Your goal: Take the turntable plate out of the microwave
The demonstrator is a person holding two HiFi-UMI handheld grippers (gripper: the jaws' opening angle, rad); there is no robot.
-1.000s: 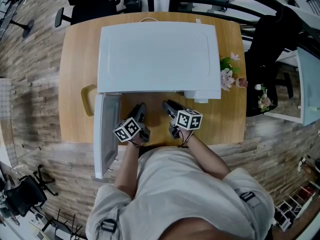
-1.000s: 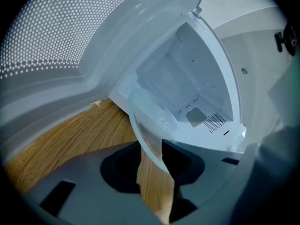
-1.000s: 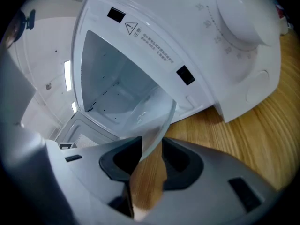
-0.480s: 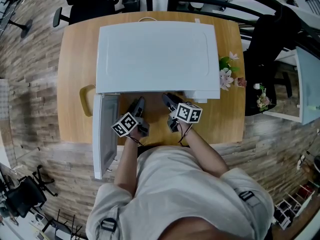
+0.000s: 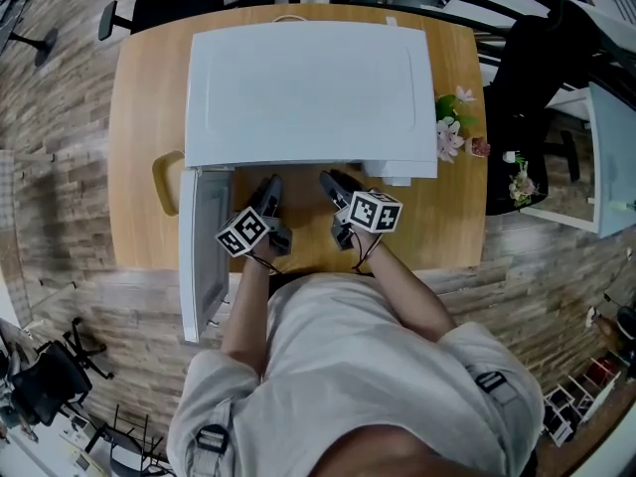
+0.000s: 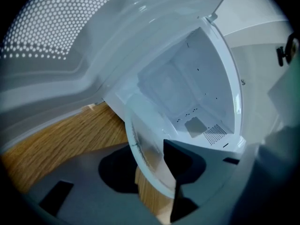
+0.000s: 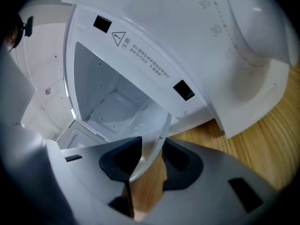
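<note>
**Head view:** We stand at a wooden table [image 5: 139,167] before a white microwave [image 5: 308,87]. Its door [image 5: 199,256] swings open on our left. The left gripper [image 5: 268,185] and the right gripper [image 5: 330,181] reach side by side into the mouth of the oven, both angled slightly down. Whatever lies between them is too clear to show from above.

**Left gripper view:** The turntable plate [image 6: 147,149] appears here as a round disc of clear glass with a raised rim and a faint dark smear near its edge. Its near rim runs between the jaws, which have just been closing and now bear on the glass. The rest of the disc reaches back toward the bare white cavity [image 6: 187,88], and table wood shows beneath the near edge.

**Right gripper view:** The opposite side of the same rim sits between these jaws. They too have just been closing, and they pinch it.

We judge the plate to be partly out of the oven, carried between both grippers with neither nearer than the other. Being round, it has no long axis to favour. Its flat lies ahead of both tools, so the way out is straight back toward us, kept level and clear of the door on the left.
</note>
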